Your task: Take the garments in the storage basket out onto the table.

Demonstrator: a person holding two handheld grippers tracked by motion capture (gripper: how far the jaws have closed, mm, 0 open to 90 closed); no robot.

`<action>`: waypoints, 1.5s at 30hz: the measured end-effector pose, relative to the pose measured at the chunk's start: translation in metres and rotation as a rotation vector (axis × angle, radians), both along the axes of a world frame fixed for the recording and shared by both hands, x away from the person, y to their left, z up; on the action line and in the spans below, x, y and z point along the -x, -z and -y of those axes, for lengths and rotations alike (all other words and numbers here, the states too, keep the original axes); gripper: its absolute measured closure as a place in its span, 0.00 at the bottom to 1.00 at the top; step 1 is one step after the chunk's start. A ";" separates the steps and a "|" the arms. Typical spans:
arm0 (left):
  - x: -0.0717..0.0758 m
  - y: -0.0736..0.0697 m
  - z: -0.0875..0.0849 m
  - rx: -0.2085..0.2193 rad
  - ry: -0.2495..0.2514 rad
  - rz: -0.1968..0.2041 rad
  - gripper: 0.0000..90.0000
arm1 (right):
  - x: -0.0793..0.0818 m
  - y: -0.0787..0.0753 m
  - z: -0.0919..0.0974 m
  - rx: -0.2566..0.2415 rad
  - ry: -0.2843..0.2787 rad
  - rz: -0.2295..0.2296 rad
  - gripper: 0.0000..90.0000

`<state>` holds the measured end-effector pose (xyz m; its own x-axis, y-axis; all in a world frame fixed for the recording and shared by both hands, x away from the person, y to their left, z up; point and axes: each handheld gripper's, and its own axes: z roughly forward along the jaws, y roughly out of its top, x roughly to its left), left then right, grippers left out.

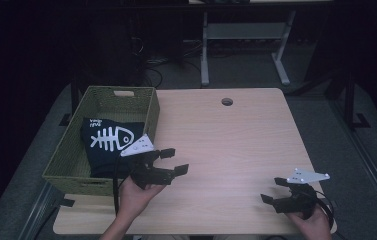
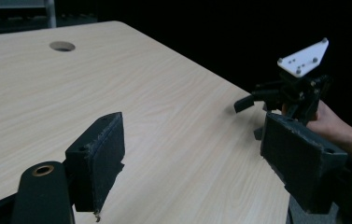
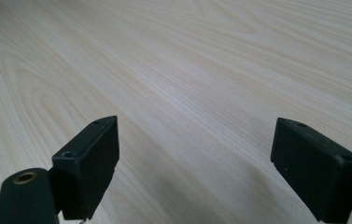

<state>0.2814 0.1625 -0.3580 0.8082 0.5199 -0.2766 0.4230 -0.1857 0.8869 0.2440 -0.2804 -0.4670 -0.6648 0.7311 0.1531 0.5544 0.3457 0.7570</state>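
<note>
My left tool (image 1: 170,162) hovers over the counter (image 1: 236,140) just beside the basket (image 1: 76,150), jaws apart and empty. My right tool (image 1: 275,190) sits near the counter's front right edge, jaws likewise apart, holding nothing. The folded shirt (image 1: 107,145) lies inside the basket, fish-bone print up. I judge the step in hand to be a reach for the shirt. To do it well, I keep the left jaws wide, clear the rim, then close on a thick fold.

One basket (image 1: 76,160), one folded shirt (image 1: 107,145), two grippers (image 1: 173,161) (image 1: 274,189), one table (image 1: 236,145).
</note>
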 end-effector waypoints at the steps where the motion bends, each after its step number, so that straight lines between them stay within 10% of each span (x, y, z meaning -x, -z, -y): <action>1: -0.001 -0.001 -0.002 0.003 -0.005 0.000 0.24 | 0.000 0.000 0.000 0.000 -0.001 0.000 0.17; 45: -0.048 -0.048 -0.089 0.046 -0.169 -0.015 0.24 | -0.001 -0.002 0.000 -0.015 -0.007 0.003 0.17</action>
<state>0.3298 0.2520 -0.3103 0.7061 0.6346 -0.3143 0.4579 -0.0706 0.8862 0.2454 -0.2803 -0.4651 -0.6707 0.7238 0.1621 0.5496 0.3382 0.7639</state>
